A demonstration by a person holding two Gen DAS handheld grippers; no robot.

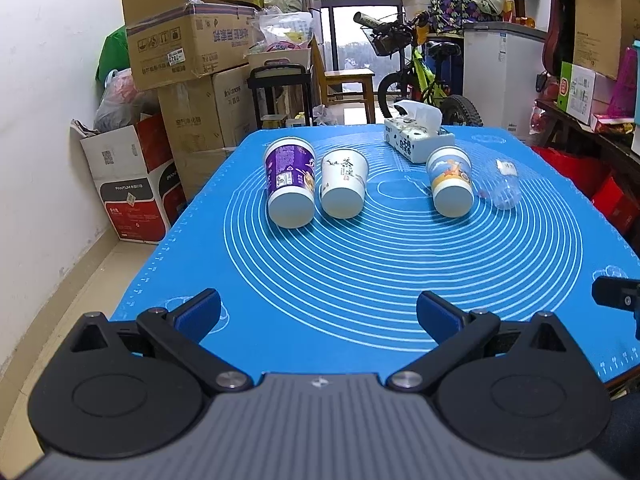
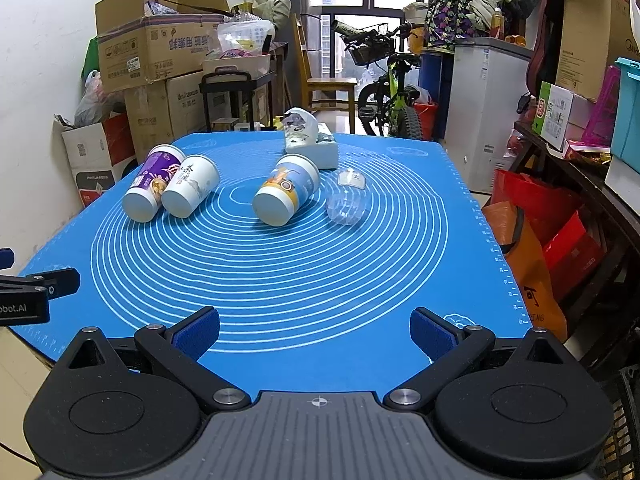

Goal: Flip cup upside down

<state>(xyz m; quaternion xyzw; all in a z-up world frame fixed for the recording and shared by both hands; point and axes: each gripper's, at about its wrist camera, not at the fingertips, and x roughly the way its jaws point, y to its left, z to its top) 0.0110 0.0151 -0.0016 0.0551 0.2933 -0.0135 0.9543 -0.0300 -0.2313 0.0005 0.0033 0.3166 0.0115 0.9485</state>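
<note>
Several cups lie on their sides on the blue mat (image 1: 360,272), bottoms toward me: a purple cup (image 1: 289,182) (image 2: 150,186), a white cup with ink drawing (image 1: 344,184) (image 2: 191,185), a blue-and-orange cup (image 1: 450,180) (image 2: 286,194) and a clear plastic cup (image 1: 505,185) (image 2: 347,197). My left gripper (image 1: 318,316) is open and empty near the mat's front edge, well short of the cups. My right gripper (image 2: 315,334) is open and empty, also at the front edge.
A tissue box (image 1: 418,136) (image 2: 312,142) stands at the back of the mat behind the blue-and-orange cup. Cardboard boxes (image 1: 188,48) are stacked left of the table, a bicycle (image 1: 416,76) and a white cabinet (image 1: 500,76) behind it, shelves and bags (image 2: 560,208) to the right.
</note>
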